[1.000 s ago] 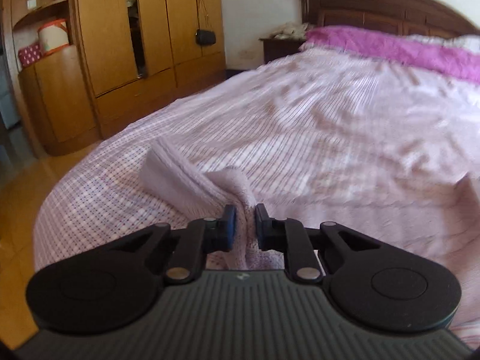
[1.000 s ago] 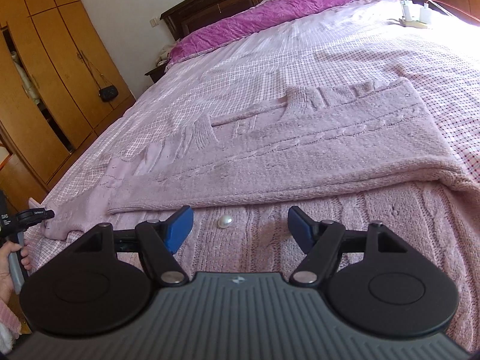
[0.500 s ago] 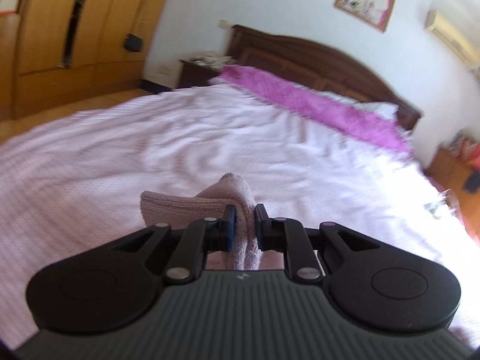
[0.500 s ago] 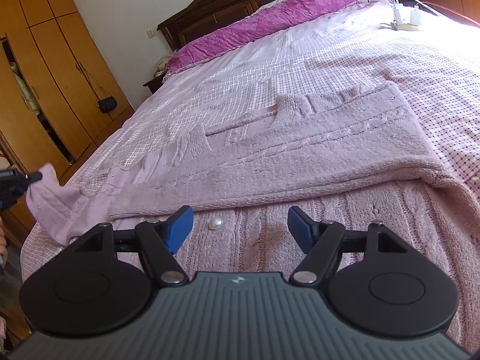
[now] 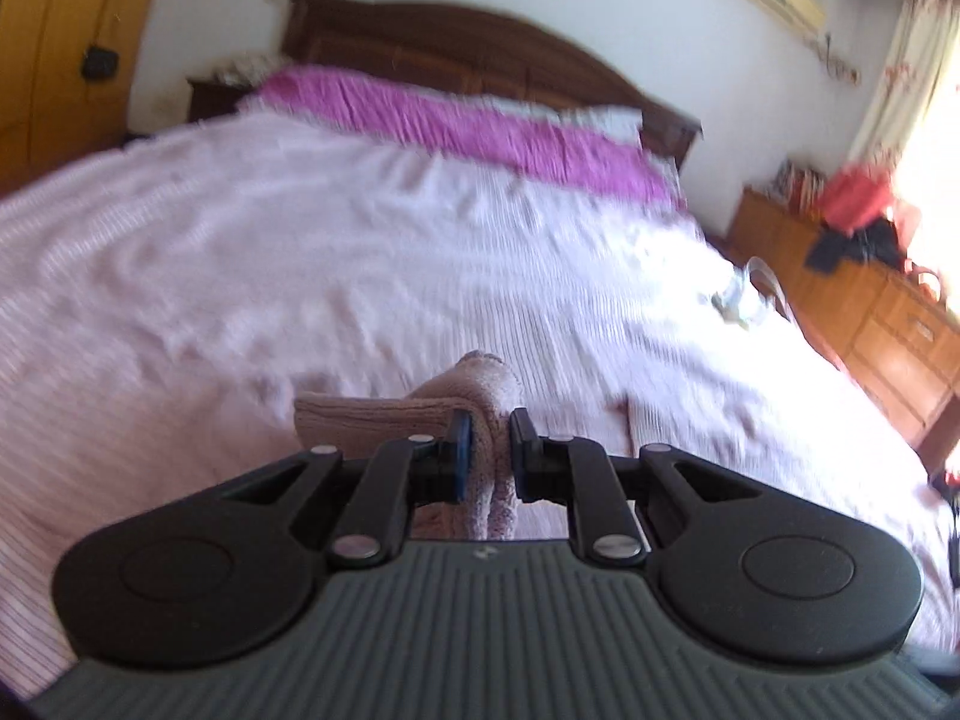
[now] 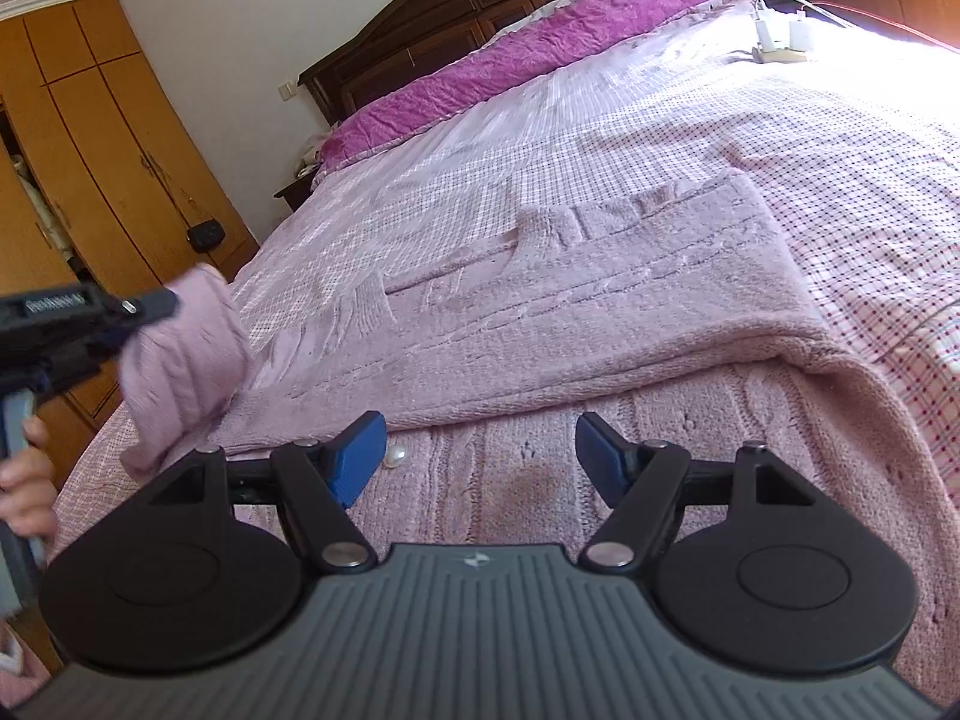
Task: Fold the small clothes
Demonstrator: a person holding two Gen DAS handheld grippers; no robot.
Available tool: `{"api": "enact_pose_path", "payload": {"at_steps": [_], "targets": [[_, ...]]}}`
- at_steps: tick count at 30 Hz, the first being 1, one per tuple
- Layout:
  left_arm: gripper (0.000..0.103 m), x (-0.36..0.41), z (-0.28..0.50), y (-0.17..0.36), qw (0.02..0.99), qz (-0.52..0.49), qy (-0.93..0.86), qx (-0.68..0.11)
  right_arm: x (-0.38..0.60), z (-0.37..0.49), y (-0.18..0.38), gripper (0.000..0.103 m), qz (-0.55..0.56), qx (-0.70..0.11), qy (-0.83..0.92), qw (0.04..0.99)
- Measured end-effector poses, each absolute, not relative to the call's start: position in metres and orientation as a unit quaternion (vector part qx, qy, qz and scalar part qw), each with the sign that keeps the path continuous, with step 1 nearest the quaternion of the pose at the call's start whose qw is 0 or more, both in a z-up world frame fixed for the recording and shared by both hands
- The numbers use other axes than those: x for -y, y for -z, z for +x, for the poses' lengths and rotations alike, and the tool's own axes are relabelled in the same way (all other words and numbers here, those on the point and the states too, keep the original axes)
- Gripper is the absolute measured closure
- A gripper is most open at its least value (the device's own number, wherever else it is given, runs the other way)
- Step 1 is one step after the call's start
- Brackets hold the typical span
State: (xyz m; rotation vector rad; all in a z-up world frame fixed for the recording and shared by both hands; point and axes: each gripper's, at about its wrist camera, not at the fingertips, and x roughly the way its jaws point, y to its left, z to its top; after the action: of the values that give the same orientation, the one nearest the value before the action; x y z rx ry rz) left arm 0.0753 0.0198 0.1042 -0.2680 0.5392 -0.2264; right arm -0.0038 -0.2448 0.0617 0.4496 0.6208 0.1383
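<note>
At far left in the right wrist view, a person's hand (image 6: 24,480) grips the handle of the left gripper (image 6: 129,321), whose fingers are pinched tight on the cuff end of a pink knit sleeve (image 6: 183,360), lifted clear of the bed (image 6: 660,120). The left wrist view shows the same grasp close up: the sleeve bunched between the two nearly closed fingers (image 5: 461,450), though that picture is blurred and little more can be read from it. To the right, the pink cable-knit sweater (image 6: 600,312) lies spread across the checked bedspread, its upper part folded over the lower. A small white button (image 6: 395,456) sits on the knit just beside the blue left pad of the right gripper (image 6: 480,459). That gripper's fingers stand wide apart and hold nothing, hovering just above the near part of the sweater. Farther right, white chargers (image 6: 780,39) rest on the bed near the magenta quilt (image 6: 540,54).
</note>
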Motion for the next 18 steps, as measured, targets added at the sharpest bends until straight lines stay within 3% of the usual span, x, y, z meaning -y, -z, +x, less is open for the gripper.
{"api": "enact_pose_path", "payload": {"at_steps": [6, 11, 18], "targets": [[0.082, -0.009, 0.084, -0.057, 0.933, -0.107, 0.094, -0.331, 0.25, -0.007, -0.056, 0.027, 0.228, -0.309, -0.066, 0.921], [0.055, -0.006, 0.074, -0.058, 0.934, -0.09, 0.086, -0.335, 0.248, -0.006, -0.051, 0.027, 0.233, -0.317, -0.071, 0.917], [0.053, -0.02, 0.049, -0.071, 0.939, -0.093, 0.08, -0.322, 0.24, -0.006, -0.054, 0.027, 0.23, -0.319, -0.084, 0.915]]}}
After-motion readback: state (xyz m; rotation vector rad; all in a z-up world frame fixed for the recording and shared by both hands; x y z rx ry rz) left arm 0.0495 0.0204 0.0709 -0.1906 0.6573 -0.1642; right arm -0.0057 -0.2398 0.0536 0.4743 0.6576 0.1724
